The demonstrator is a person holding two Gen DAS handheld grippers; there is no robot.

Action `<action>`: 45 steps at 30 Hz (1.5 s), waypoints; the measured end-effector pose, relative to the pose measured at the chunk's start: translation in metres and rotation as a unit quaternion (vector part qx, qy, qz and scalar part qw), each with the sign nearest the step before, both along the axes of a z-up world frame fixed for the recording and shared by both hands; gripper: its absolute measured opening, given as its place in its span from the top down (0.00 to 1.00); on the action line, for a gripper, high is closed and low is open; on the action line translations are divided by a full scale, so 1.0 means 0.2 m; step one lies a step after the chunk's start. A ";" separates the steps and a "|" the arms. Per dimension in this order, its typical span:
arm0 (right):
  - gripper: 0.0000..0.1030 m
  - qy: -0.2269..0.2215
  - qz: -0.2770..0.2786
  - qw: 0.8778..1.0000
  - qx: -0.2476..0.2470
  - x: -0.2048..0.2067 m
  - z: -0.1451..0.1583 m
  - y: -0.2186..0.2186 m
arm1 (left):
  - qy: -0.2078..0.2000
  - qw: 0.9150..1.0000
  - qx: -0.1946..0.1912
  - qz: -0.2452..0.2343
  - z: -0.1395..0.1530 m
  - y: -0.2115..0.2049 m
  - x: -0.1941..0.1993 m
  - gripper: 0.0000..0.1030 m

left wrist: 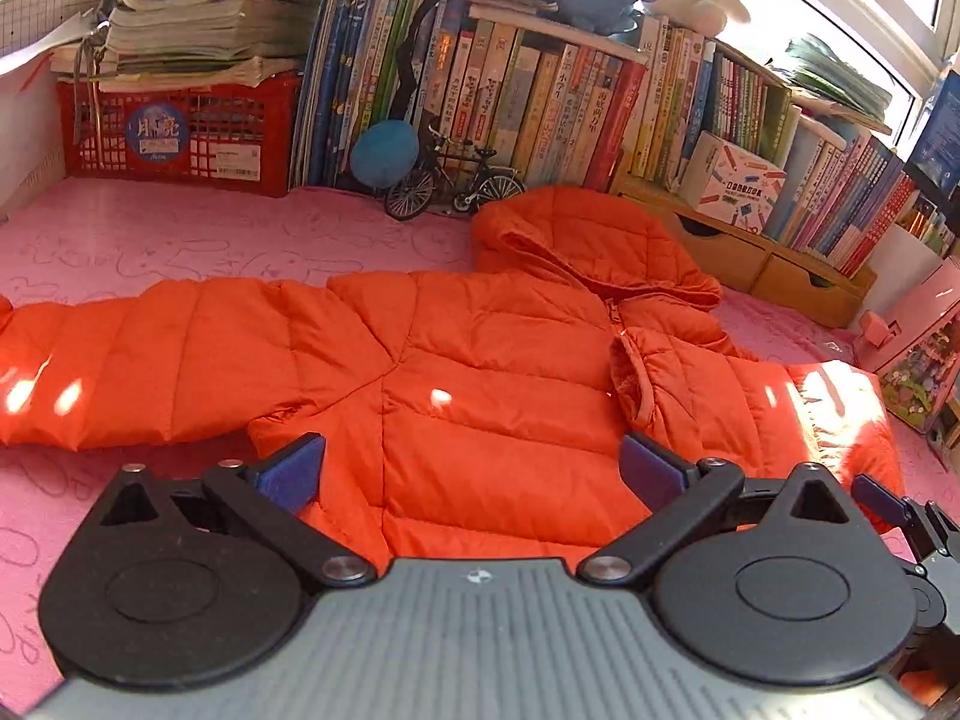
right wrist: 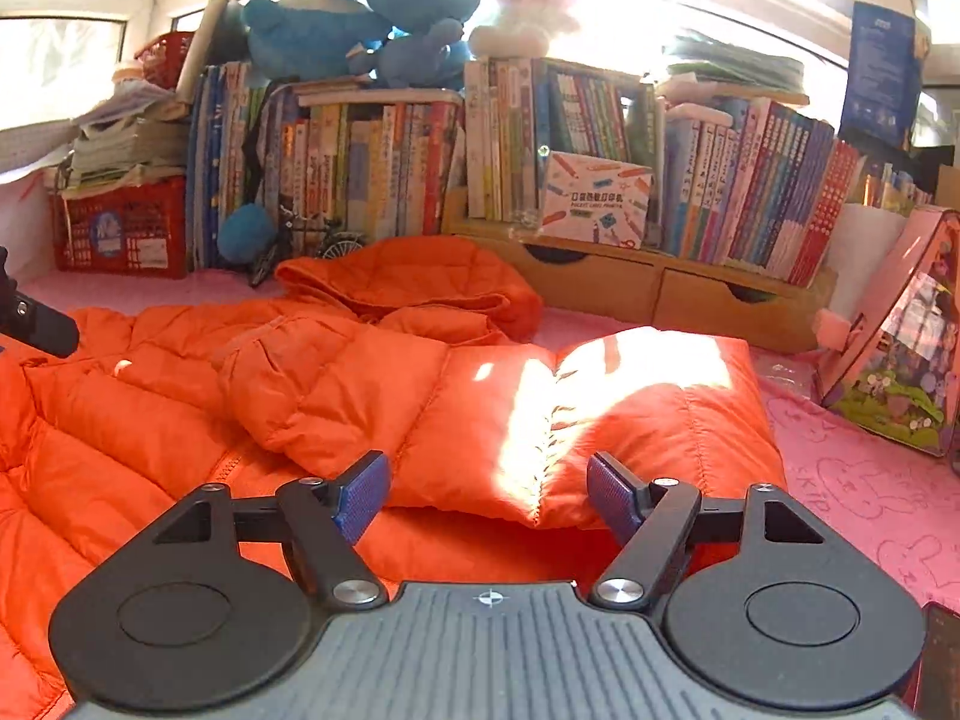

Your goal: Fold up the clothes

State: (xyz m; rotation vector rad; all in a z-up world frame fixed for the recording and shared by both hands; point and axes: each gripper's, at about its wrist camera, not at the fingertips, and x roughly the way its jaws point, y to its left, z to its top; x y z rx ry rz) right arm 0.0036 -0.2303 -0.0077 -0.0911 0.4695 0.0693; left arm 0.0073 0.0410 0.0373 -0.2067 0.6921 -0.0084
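Observation:
An orange quilted hooded jacket (left wrist: 480, 372) lies flat, front up, on a pink mat (left wrist: 150, 240). Its left sleeve (left wrist: 120, 360) stretches out to the left. Its hood (left wrist: 576, 234) points toward the books. The right sleeve (right wrist: 600, 414) is folded in over the body in the right wrist view. My left gripper (left wrist: 471, 468) is open and empty, low over the jacket's (right wrist: 180, 420) bottom hem. My right gripper (right wrist: 489, 495) is open and empty just before the folded sleeve. The right gripper's finger also shows at the edge of the left wrist view (left wrist: 882, 501).
A row of books (left wrist: 540, 102) on a wooden drawer stand (left wrist: 750, 252) lines the back. A red crate (left wrist: 180, 132) with papers stands at back left, a toy bicycle (left wrist: 450, 180) beside the hood. A pink picture box (right wrist: 900, 360) leans at the right.

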 end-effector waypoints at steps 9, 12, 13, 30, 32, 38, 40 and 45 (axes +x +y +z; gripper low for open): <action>0.27 0.005 0.013 1.000 0.005 0.00 -0.06 0.01 | -0.081 0.996 0.024 0.036 0.12 0.01 -0.16 0.00; 0.27 0.015 0.021 1.000 0.008 0.02 -0.07 0.01 | -0.086 0.996 -0.023 -0.025 0.12 -0.04 -0.08 0.00; 0.27 0.018 0.020 1.000 0.007 0.02 -0.07 0.01 | -0.076 0.993 -0.061 -0.059 0.08 -0.08 -0.01 0.00; 0.22 0.021 0.004 1.000 -0.013 0.02 -0.07 0.03 | -0.039 0.999 0.009 -0.032 -0.29 -0.58 0.45 0.72; 0.20 0.026 0.007 1.000 -0.015 0.03 -0.07 0.04 | -0.063 0.997 0.031 -0.017 -0.26 -0.58 0.44 0.81; 0.16 0.019 0.011 0.999 -0.026 0.01 -0.06 0.06 | -0.112 0.990 0.084 0.025 -0.19 -0.46 0.34 0.83; 0.15 0.022 0.016 0.999 -0.027 0.02 -0.07 0.07 | -0.105 0.989 0.100 0.034 -0.21 -0.39 0.33 0.83; 0.13 0.026 0.029 0.999 -0.031 0.02 -0.07 0.08 | -0.079 0.988 0.126 0.051 -0.28 -0.25 0.32 0.81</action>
